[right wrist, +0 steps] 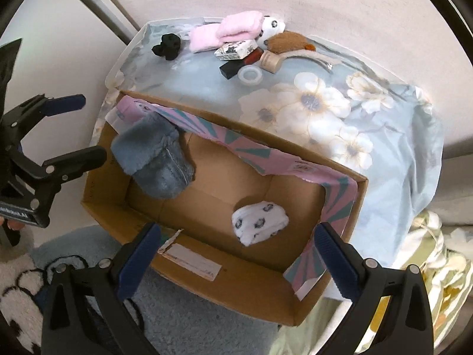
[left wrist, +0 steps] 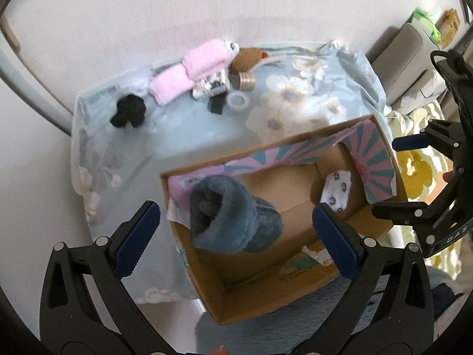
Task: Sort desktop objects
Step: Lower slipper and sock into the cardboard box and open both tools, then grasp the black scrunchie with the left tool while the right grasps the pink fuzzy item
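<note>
An open cardboard box (left wrist: 207,281) (right wrist: 224,284) stands at the table's near edge. A fluffy blue-grey sock (left wrist: 230,216) (right wrist: 156,159) lies in its left end, a white patterned sock (left wrist: 337,190) (right wrist: 258,222) at its right end. My left gripper (left wrist: 236,236) is open over the box, just above the blue sock, holding nothing; it also shows in the right wrist view (right wrist: 79,127). My right gripper (right wrist: 236,254) is open above the box's near wall, empty; it also shows in the left wrist view (left wrist: 390,177). At the table's back lie pink socks (left wrist: 189,71) (right wrist: 227,29), a black sock (left wrist: 128,111) (right wrist: 167,46), a brown plush (left wrist: 246,57) (right wrist: 288,43).
The table wears a pale blue floral cloth (left wrist: 295,94) (right wrist: 325,100). Also at the back: a patterned small box (right wrist: 236,49), a white tape ring (left wrist: 238,100) (right wrist: 250,75), a black block (left wrist: 217,103) (right wrist: 230,69), a small tan jar (left wrist: 245,80) (right wrist: 270,60). A wall rises behind. A blue rug (right wrist: 183,319) lies below.
</note>
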